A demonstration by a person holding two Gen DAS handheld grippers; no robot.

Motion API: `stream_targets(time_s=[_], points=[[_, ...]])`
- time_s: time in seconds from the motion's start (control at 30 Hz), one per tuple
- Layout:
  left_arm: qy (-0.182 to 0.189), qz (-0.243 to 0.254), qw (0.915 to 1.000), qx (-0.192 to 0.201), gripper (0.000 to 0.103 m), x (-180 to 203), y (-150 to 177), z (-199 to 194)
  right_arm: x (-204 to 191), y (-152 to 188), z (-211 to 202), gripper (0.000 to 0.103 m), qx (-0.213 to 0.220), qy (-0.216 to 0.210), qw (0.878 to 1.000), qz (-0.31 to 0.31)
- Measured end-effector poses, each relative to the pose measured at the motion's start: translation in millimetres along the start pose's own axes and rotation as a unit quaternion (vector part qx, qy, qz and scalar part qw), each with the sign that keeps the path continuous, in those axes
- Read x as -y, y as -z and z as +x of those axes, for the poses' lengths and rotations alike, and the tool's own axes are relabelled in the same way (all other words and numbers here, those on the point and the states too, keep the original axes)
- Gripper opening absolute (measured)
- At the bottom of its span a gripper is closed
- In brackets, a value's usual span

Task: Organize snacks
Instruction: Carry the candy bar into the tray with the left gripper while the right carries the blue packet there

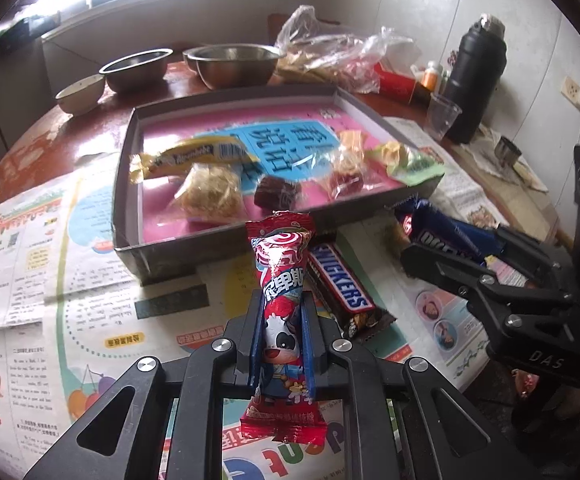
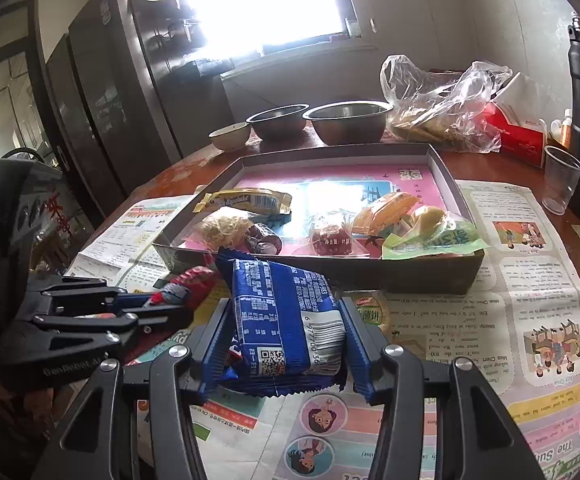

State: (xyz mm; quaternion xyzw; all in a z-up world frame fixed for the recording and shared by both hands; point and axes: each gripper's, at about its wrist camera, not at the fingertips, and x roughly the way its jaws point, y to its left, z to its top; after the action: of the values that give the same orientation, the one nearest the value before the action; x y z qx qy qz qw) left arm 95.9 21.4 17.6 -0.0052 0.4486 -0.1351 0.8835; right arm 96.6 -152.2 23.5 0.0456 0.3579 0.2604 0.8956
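Here, the left gripper (image 1: 282,330) fingers clamp a red cartoon-cow candy wrapper (image 1: 279,280) before the grey cardboard tray (image 1: 123,200); the right gripper (image 2: 285,332) fingers hold a blue foil biscuit pack (image 2: 285,312).

red candy wrapper (image 1: 279,280), blue snack packet (image 2: 285,320)

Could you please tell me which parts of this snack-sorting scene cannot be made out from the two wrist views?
- Snickers bar: its left side is hidden in the left wrist view behind the red candy held in the left gripper.
- Blue packet: its front is not visible in the right wrist view, only its back, in the right gripper.
- Window: blown out by glare in both views.
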Motion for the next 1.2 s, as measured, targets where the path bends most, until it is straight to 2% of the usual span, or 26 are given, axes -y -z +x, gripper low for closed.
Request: stream_targets(time_s=[0.3, 1.2], points=[[0.014, -0.011, 0.9995, 0.026, 0.016, -1, -14, -14, 2, -6, -6, 0.052, 0.015, 0.006, 1.000, 0.006], [0.053, -0.017, 0.9958, 0.073, 0.016, 11, -54, -20, 21, -34, -18, 0.052, 0.054, 0.032, 0.998, 0.033]])
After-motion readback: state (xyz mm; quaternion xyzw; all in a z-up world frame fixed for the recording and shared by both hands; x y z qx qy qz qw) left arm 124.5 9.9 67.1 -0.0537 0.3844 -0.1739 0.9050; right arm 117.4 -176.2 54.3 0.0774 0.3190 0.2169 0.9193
